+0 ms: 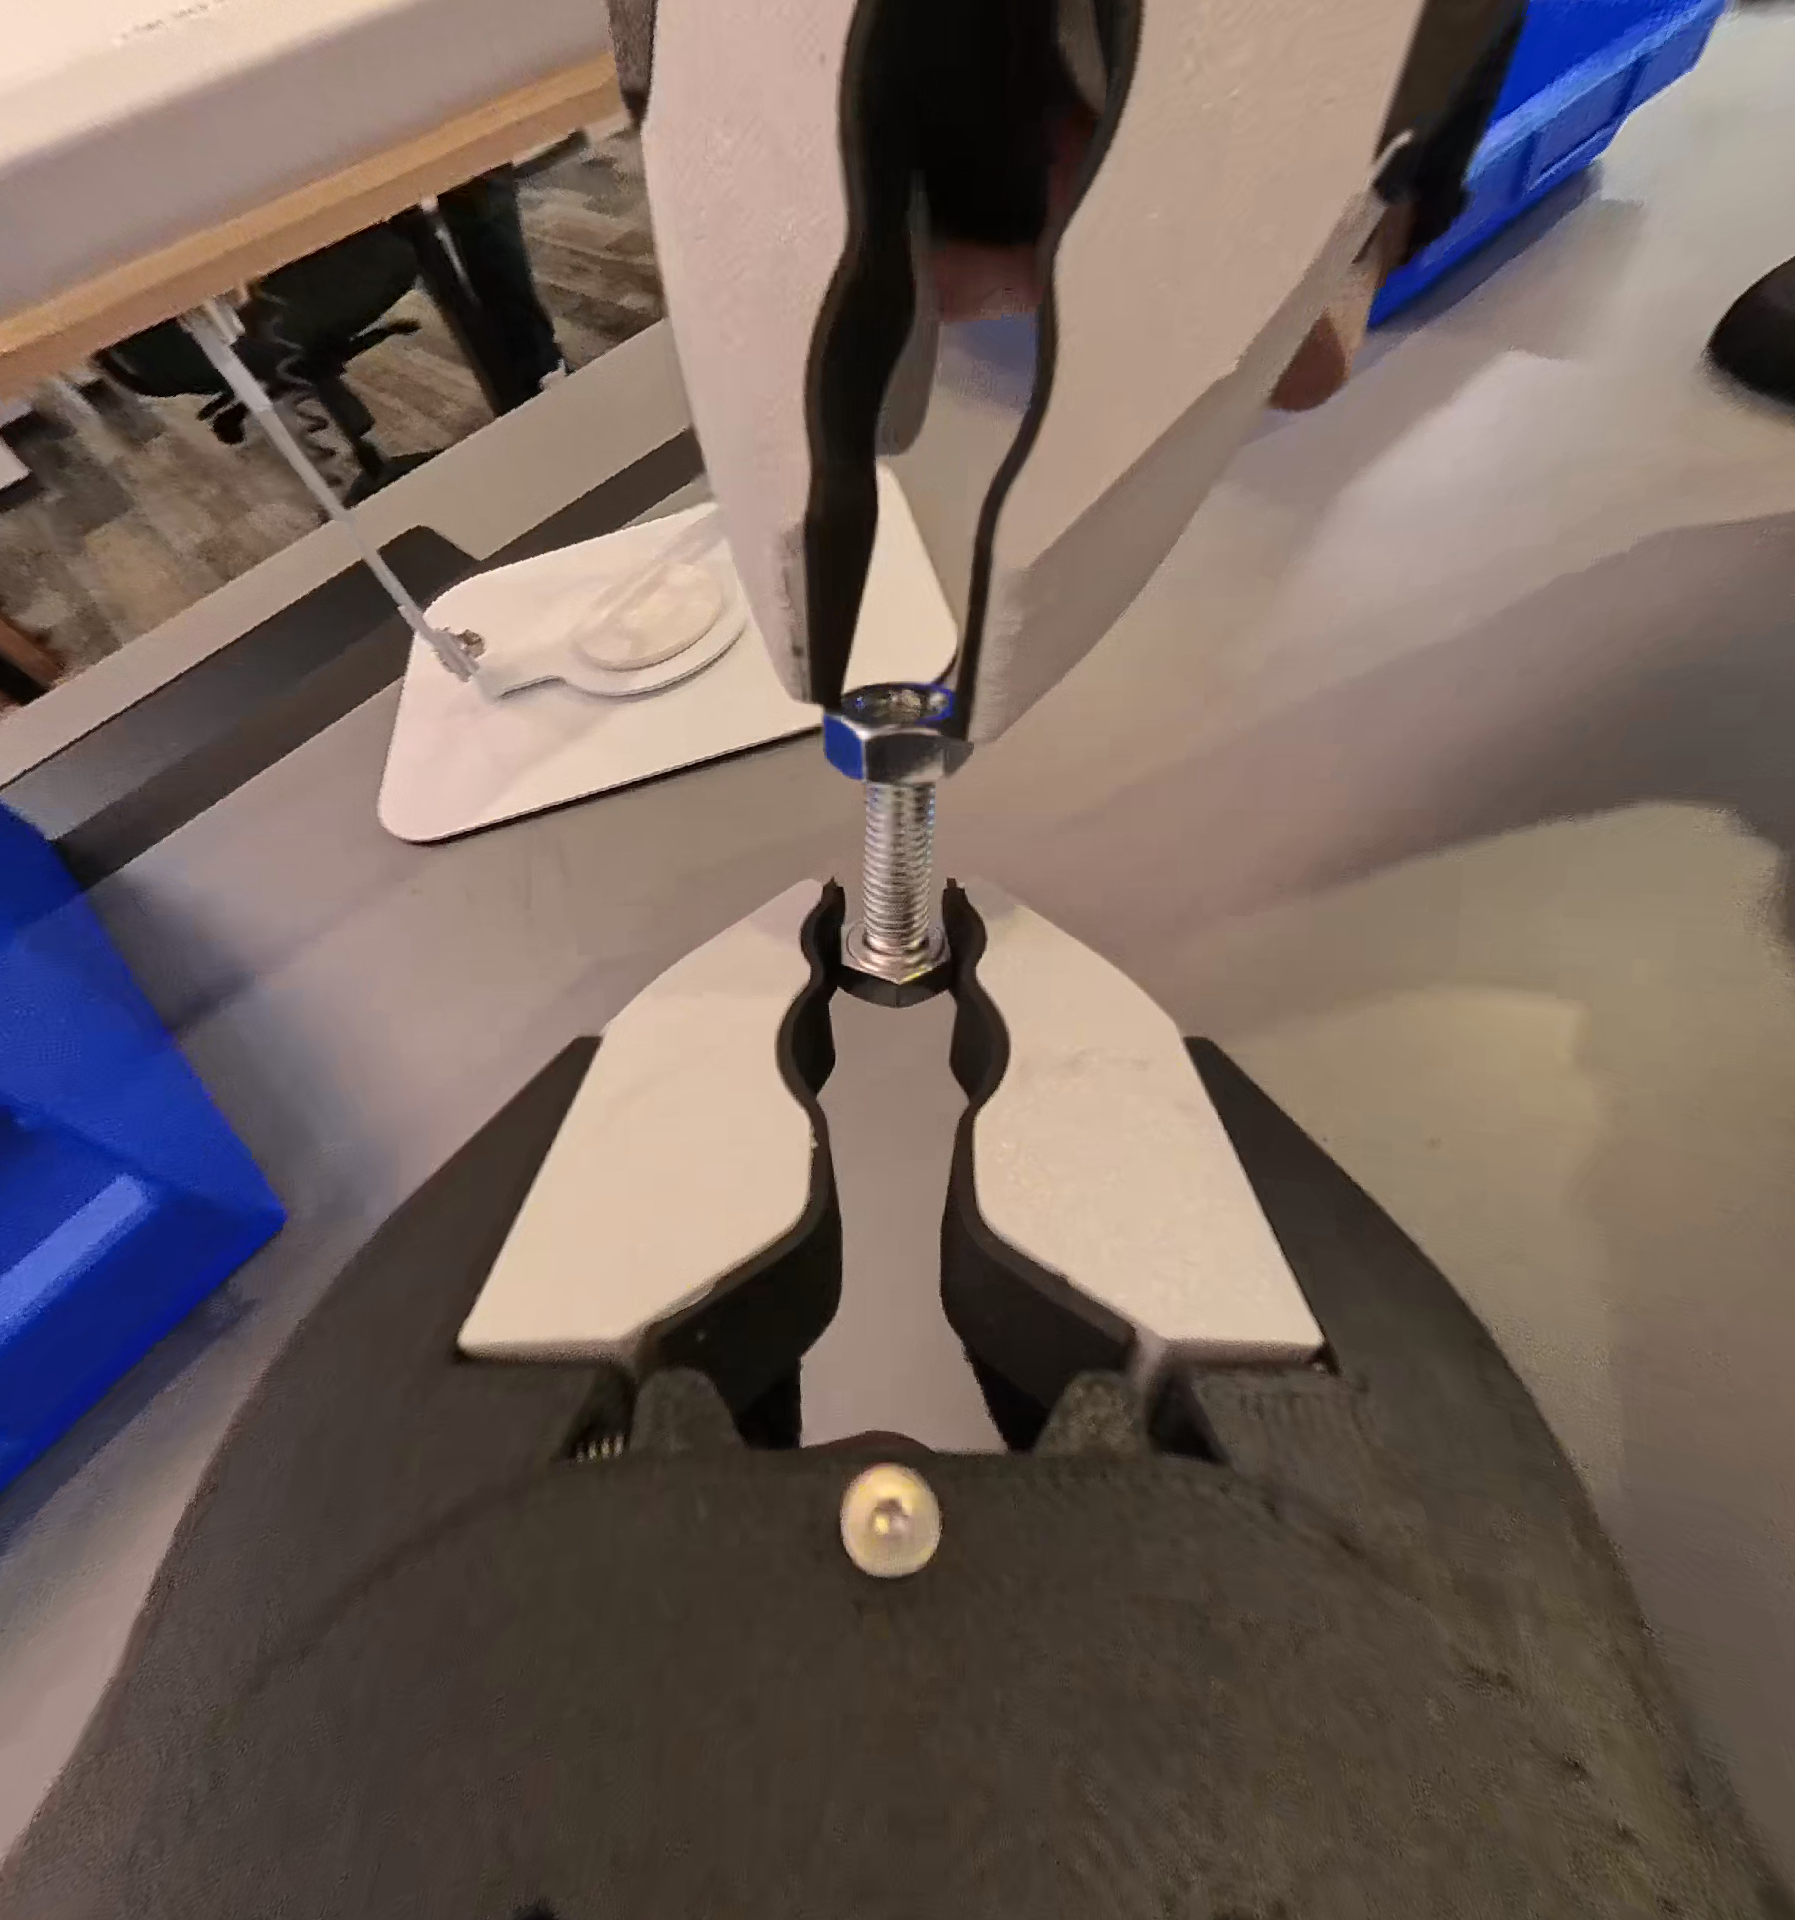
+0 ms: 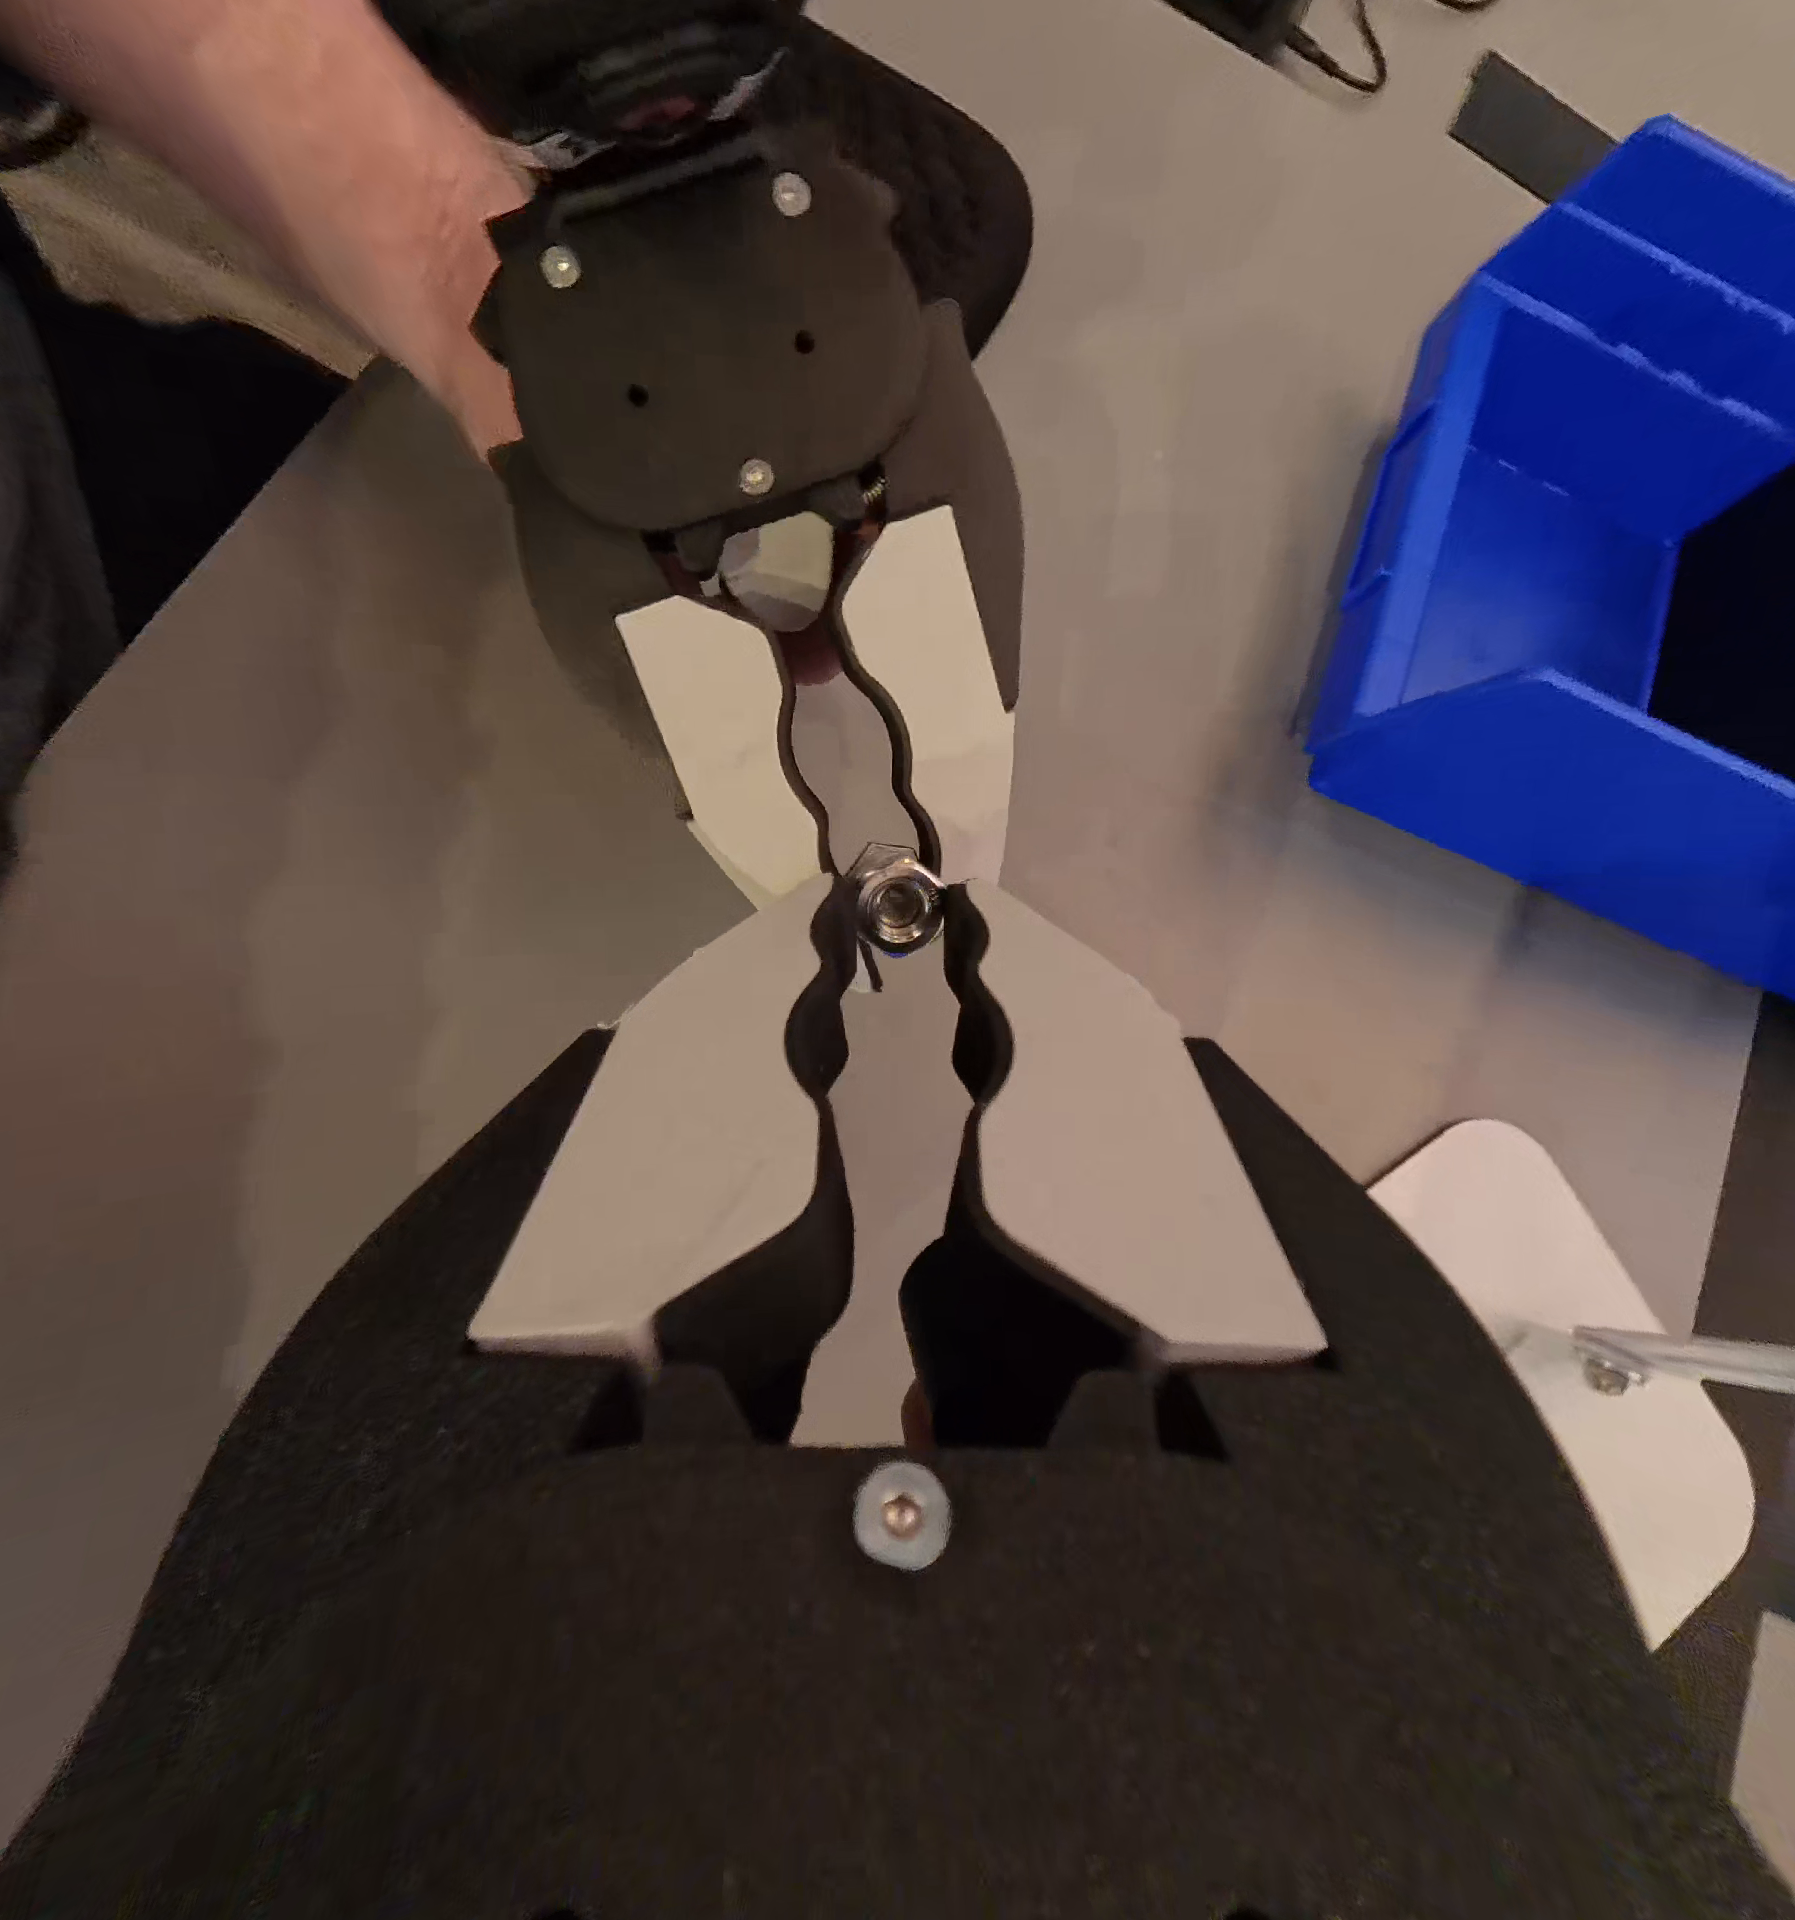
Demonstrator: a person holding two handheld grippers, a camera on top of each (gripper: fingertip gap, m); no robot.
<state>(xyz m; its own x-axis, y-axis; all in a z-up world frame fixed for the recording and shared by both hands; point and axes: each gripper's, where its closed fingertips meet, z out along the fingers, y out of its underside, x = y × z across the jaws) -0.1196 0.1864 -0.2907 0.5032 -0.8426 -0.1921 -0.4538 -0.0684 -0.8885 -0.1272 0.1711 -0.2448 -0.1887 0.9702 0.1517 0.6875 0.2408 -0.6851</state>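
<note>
Together, left gripper (image 1: 891, 935) clamps the nut (image 1: 888, 961), right gripper (image 2: 898, 914) the bolt (image 1: 895, 821) head.

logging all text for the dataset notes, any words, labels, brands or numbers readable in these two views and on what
None can be read.
White box on the wooden desk, upper left of the left wrist view: a faint line of marks along its top edge, too small and blurred to read.
Blue bin, bolt head, nut, white stand base and both tools' white fingers: no writing visible.

Bolt (image 1: 898, 842) upright — nut (image 1: 888, 961) below
</note>
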